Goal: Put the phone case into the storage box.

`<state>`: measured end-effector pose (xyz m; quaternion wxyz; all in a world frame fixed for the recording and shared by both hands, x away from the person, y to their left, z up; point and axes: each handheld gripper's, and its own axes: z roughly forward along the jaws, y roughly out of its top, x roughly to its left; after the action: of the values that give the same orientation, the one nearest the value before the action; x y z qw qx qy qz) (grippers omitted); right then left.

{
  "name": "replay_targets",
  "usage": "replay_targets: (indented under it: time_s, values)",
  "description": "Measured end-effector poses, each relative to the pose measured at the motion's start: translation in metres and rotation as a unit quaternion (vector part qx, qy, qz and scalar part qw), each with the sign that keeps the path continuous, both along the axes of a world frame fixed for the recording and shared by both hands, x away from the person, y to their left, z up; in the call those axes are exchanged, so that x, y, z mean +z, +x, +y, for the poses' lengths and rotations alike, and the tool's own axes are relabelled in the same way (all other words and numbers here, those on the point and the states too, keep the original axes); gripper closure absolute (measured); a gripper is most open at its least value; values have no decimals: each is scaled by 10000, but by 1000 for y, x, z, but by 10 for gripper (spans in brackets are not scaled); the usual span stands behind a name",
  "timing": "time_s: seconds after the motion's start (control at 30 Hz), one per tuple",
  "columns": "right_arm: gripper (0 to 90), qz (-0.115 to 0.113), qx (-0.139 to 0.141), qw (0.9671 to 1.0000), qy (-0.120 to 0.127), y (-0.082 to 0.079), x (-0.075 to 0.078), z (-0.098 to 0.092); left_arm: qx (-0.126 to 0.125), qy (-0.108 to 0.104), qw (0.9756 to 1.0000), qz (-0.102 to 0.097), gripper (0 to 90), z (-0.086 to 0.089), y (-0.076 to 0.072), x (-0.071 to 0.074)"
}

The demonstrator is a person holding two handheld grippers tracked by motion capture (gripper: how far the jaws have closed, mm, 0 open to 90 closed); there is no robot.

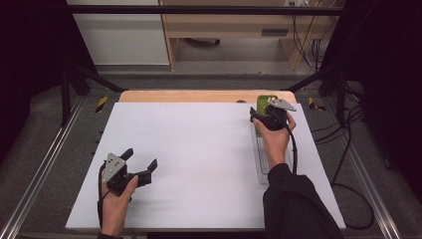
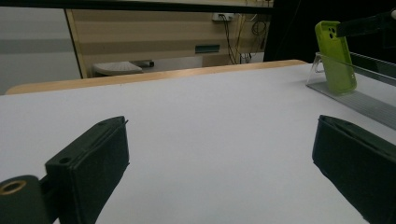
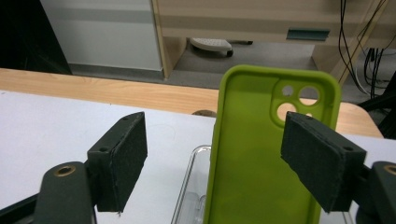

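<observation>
A lime-green phone case (image 1: 265, 102) (image 2: 337, 56) (image 3: 261, 163) stands upright at the far end of a clear plastic rack (image 1: 260, 159) (image 2: 369, 100) (image 3: 191, 186) on the right side of the white table top (image 1: 199, 149). My right gripper (image 1: 258, 114) (image 3: 215, 133) hovers at the case with its jaws apart; the left pad (image 3: 123, 158) is well clear of it and the right pad (image 3: 317, 158) sits in front of its right edge. My left gripper (image 1: 141, 158) (image 2: 223, 126) is open and holds nothing, low over the near left of the table.
A wooden strip (image 1: 199, 95) borders the table's far edge. Metal rails (image 1: 45, 164) run along both sides, with cables (image 1: 348, 164) on the floor at the right. Cabinets (image 1: 224, 25) stand beyond the table.
</observation>
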<state>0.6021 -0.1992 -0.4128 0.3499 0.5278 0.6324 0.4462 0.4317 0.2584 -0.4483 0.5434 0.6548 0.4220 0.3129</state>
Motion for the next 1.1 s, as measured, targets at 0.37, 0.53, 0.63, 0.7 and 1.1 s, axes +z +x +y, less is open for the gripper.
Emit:
replay_targets:
  time_s: [0.37,0.53,0.63,0.7,1.1]
  values:
    - [137,-184,13,9998,112,-4,8,-6,119,-11,9999,-7,27,11,-1,-3]
    - [130,-180,15,9998,82,-5,9,-7,130,27,9999,-20,27,12,-1,-3]
    - [98,-177,-9,9998,97,-5,10,-9,132,35,9999,-19,27,13,-2,-4]
    - [91,-183,-9,9998,102,-6,10,-9,127,37,9999,-20,27,13,-2,-4]
    - [34,-269,140,9995,77,-10,16,-9,125,44,9999,-58,24,12,-2,-3]
